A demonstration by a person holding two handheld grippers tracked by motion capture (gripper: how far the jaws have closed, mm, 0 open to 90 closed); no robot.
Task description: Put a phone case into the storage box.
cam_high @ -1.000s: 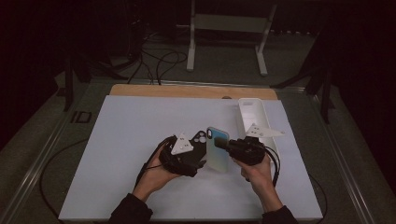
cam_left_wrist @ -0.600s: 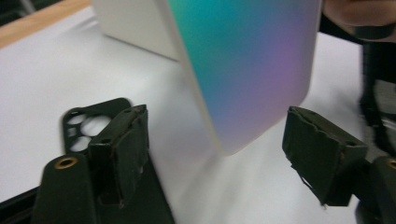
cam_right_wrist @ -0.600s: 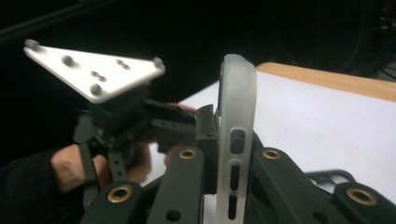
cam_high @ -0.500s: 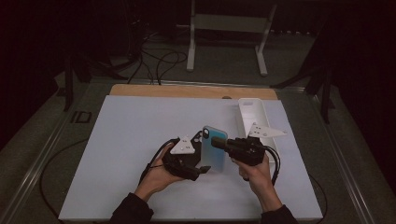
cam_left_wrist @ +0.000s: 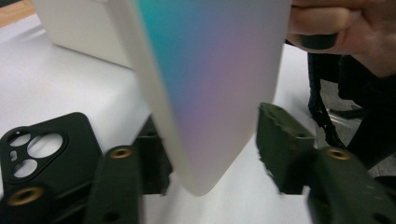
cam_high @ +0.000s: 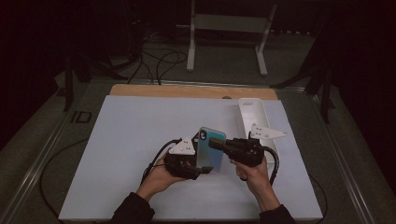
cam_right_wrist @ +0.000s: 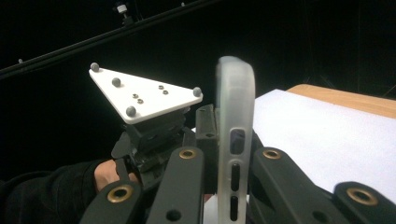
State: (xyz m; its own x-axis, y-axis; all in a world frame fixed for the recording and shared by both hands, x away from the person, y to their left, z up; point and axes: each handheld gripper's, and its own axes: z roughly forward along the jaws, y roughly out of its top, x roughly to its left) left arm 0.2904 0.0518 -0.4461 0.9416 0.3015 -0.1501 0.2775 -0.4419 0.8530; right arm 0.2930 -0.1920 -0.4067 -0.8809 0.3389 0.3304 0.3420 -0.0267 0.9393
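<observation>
High view: the phone case [cam_high: 210, 148] is held upright above the near-centre of the white surface [cam_high: 126, 140], between the left gripper [cam_high: 198, 169] and the right gripper [cam_high: 215, 143]. A white tray [cam_high: 251, 112] lies by the right edge, just behind the right gripper. The left half of the surface and the strip toward the far edge are open.

Left gripper view: the case's gradient back hangs between the two fingers [cam_left_wrist: 280, 149], which stand spread on either side with a gap showing on the right. A black phone case [cam_left_wrist: 51, 149] lies flat on the surface at lower left.

Right gripper view: the fingers [cam_right_wrist: 184, 186] pinch the case [cam_right_wrist: 235, 140] by its frosted edge, port cut-outs facing the camera. The left gripper's grey plate [cam_right_wrist: 144, 95] sits just beyond.
</observation>
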